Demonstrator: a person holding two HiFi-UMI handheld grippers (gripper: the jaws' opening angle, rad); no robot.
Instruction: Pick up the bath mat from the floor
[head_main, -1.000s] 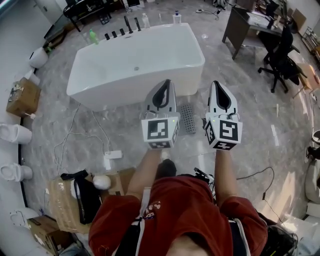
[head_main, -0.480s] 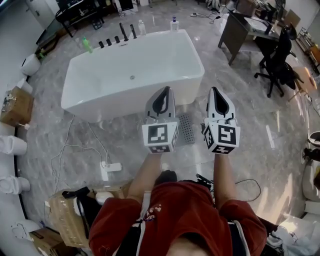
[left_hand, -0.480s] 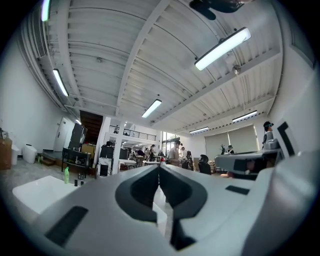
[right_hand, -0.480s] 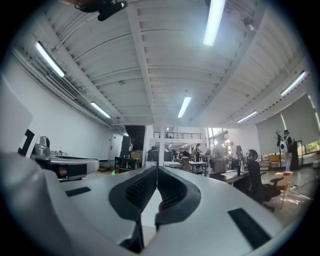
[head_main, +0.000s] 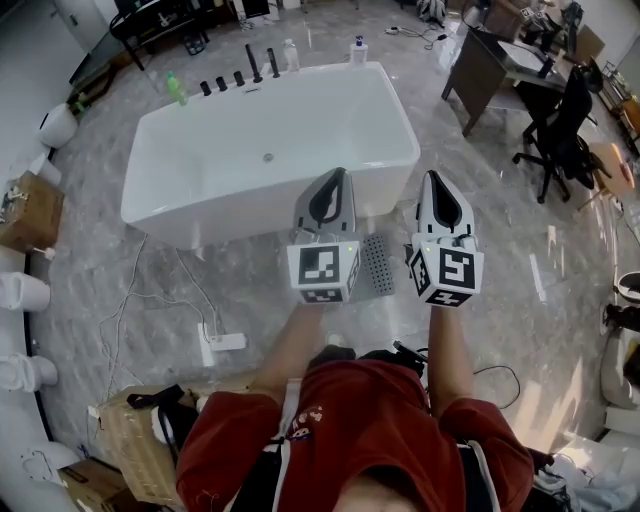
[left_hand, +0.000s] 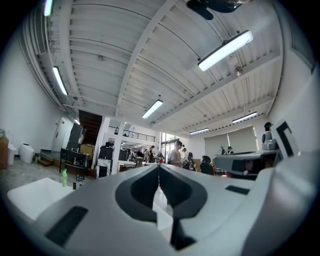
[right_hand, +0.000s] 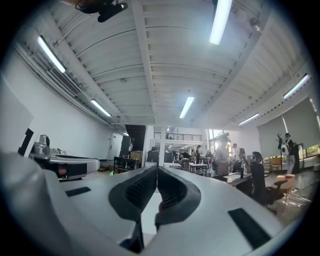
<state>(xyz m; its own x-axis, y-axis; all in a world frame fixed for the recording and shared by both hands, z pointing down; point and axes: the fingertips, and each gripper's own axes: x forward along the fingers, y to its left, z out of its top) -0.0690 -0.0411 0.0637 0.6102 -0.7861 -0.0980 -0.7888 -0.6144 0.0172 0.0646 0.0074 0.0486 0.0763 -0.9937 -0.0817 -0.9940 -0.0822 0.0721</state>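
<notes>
The bath mat (head_main: 377, 262), a small grey perforated strip, lies on the marble floor just in front of the white bathtub (head_main: 400, 112). In the head view it shows between my two grippers, partly hidden by the left one. My left gripper (head_main: 335, 173) is held level above the floor, pointing at the tub, shut and empty. My right gripper (head_main: 434, 176) runs parallel beside it, also shut with nothing in it. In the left gripper view the jaws (left_hand: 159, 165) meet at the tip; in the right gripper view they (right_hand: 157, 168) do the same. Neither gripper view shows the mat.
Bottles and black taps line the tub's far rim, among them a green bottle (head_main: 177, 88). A desk (head_main: 490, 58) and office chair (head_main: 560, 130) stand at the right. A power strip (head_main: 225, 342) with cables, a wicker basket (head_main: 130, 440) and a cardboard box (head_main: 25, 212) sit at the left.
The person has stepped forward toward the tub: the basket and boxes at lower left have slid down the head view. Both grippers stay shut and side by side.
</notes>
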